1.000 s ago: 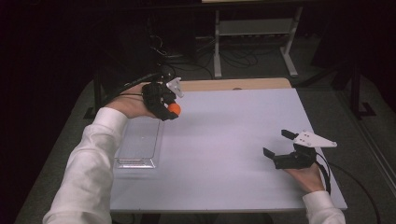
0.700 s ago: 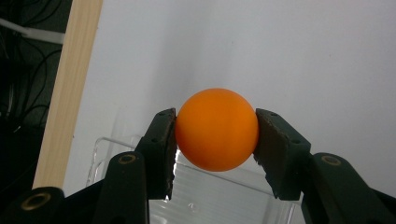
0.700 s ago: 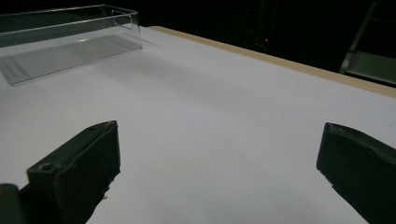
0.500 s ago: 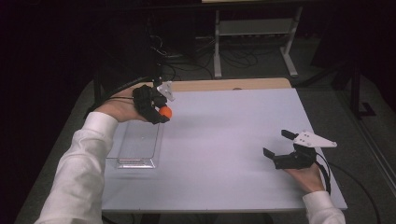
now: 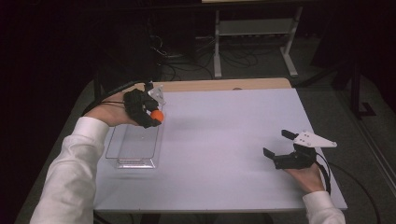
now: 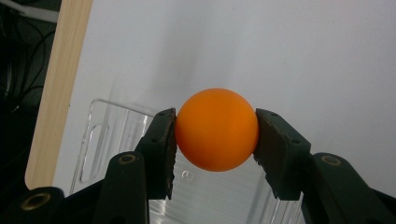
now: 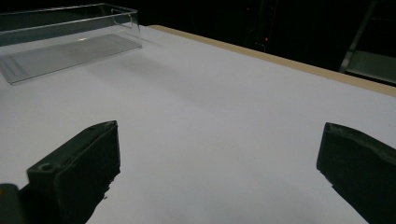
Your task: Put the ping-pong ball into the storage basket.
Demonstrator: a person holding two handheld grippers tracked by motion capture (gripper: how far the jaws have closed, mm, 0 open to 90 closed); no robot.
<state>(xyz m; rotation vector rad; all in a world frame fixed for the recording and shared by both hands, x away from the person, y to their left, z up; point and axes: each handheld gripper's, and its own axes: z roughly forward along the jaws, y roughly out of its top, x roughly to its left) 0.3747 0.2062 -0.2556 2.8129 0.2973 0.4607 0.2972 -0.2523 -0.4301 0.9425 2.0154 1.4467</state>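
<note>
An orange ball [image 6: 216,129] is pinched between the two black jaws of my left gripper [image 6: 215,135], which is shut on it. In the high view the ball [image 5: 157,116] and left gripper [image 5: 154,115] hang over the far right corner of a clear plastic tray [image 5: 122,153] at the table's left. Through the left gripper view the tray [image 6: 105,140] shows below the ball. My right gripper [image 5: 277,143] rests near the table's right front, its jaws wide apart with nothing between them [image 7: 219,168].
The white tabletop [image 5: 224,135] has a wooden strip [image 5: 219,84] along its far edge. A metal stand [image 5: 254,32] and cables lie on the dark floor behind. From the right gripper view the clear tray [image 7: 65,28] sits at the far left.
My left hand has carried the ball leftward and slightly down, toward the tray. The right gripper has stayed in place.
</note>
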